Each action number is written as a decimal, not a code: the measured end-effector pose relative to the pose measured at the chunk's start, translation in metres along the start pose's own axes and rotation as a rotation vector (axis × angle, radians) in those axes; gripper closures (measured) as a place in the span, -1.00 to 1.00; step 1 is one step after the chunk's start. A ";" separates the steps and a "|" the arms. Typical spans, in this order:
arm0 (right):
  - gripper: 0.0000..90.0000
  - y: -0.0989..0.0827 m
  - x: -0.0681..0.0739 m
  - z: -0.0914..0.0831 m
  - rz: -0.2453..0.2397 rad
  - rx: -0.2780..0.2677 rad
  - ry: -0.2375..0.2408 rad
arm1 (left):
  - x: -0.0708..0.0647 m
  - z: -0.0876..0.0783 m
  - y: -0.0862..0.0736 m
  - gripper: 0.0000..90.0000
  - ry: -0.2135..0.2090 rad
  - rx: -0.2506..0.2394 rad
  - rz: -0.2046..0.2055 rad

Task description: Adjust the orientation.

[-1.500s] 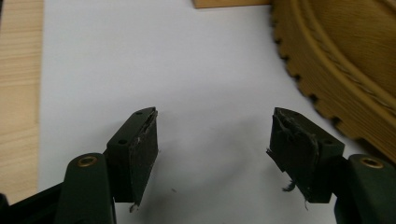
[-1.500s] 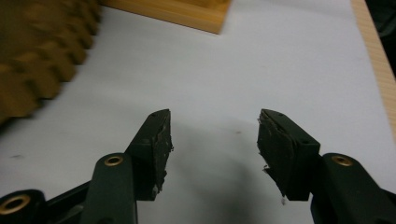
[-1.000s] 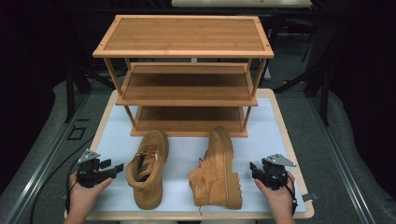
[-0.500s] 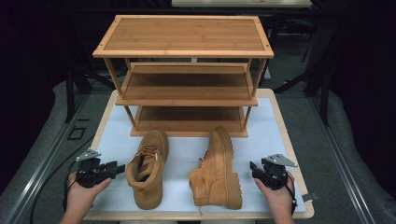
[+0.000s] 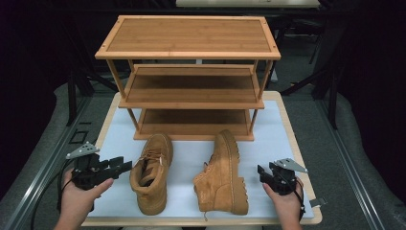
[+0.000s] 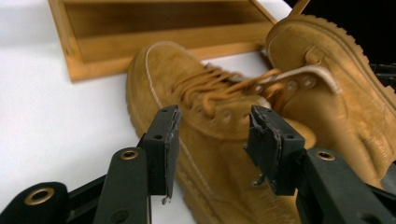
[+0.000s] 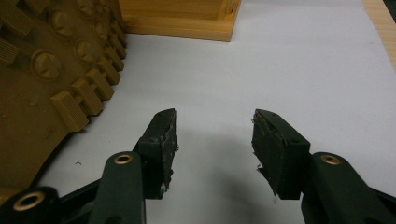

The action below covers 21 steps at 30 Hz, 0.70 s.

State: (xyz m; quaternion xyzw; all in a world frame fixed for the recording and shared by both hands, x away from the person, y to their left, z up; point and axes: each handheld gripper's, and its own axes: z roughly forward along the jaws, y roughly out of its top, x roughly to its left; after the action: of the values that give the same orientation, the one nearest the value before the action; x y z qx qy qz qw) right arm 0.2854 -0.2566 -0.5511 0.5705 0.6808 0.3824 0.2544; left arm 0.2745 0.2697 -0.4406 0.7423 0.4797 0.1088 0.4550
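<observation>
Left gripper held just left of the upright boot, jaws apart after just closing partly, nothing between them. Right gripper low beside the tipped boot, jaws apart and empty. Tan suede, lugged rubber sole; both on white mat before bamboo rack. Heel of upright boot cut off in the left gripper view.

Boot sole beside parted fingers
</observation>
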 end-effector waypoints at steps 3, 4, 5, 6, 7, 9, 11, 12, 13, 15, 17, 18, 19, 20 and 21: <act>0.09 0.000 -0.001 0.000 0.010 -0.006 -0.004 | -0.006 -0.001 0.004 0.16 -0.016 -0.013 -0.006; 0.09 0.000 -0.001 0.000 0.013 -0.007 -0.004 | -0.008 -0.001 0.004 0.14 -0.039 -0.010 -0.018; 0.09 0.000 -0.001 0.000 0.015 -0.006 -0.003 | -0.010 0.000 0.004 0.14 -0.043 -0.007 -0.017; 0.09 0.000 -0.002 0.000 0.017 -0.013 0.002 | -0.011 0.000 0.003 0.14 -0.042 -0.002 -0.015; 0.09 0.000 -0.002 0.000 0.018 -0.005 0.003 | -0.014 0.003 0.001 0.14 -0.040 0.009 -0.007; 0.09 -0.001 -0.003 0.000 0.021 -0.008 0.003 | -0.017 0.007 -0.002 0.14 -0.039 0.021 -0.004; 0.08 -0.001 -0.004 0.001 0.028 -0.019 0.005 | -0.018 0.013 -0.006 0.14 -0.032 0.027 -0.010; 0.08 -0.001 -0.004 0.000 0.030 -0.004 0.006 | -0.018 0.016 -0.008 0.14 -0.025 0.030 -0.011; 0.07 -0.001 -0.004 0.001 0.035 -0.003 0.007 | -0.018 0.018 -0.010 0.15 -0.023 0.036 -0.015; 0.07 -0.002 -0.005 0.001 0.035 0.001 0.013 | -0.017 0.023 -0.013 0.23 -0.023 0.048 -0.026; 0.07 -0.002 -0.005 0.001 0.037 0.001 0.009 | -0.016 0.025 -0.014 0.31 -0.028 0.043 -0.044; 0.07 -0.002 -0.005 0.002 0.038 0.001 0.008 | -0.016 0.025 -0.013 0.35 -0.032 0.049 -0.048; 0.07 -0.002 -0.006 0.002 0.040 -0.007 0.013 | -0.016 0.026 -0.013 0.42 -0.030 0.048 -0.049; 0.07 -0.002 -0.006 0.002 0.043 -0.002 0.009 | -0.016 0.026 -0.013 0.48 -0.030 0.048 -0.049; 0.07 -0.002 -0.006 0.002 0.047 -0.005 0.010 | -0.016 0.027 -0.012 0.55 -0.024 0.057 -0.041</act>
State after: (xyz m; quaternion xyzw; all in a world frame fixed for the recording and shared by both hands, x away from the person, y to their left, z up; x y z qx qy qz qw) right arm 0.2870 -0.2620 -0.5546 0.5840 0.6675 0.3928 0.2432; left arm 0.2753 0.2431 -0.4605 0.7463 0.4921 0.0768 0.4415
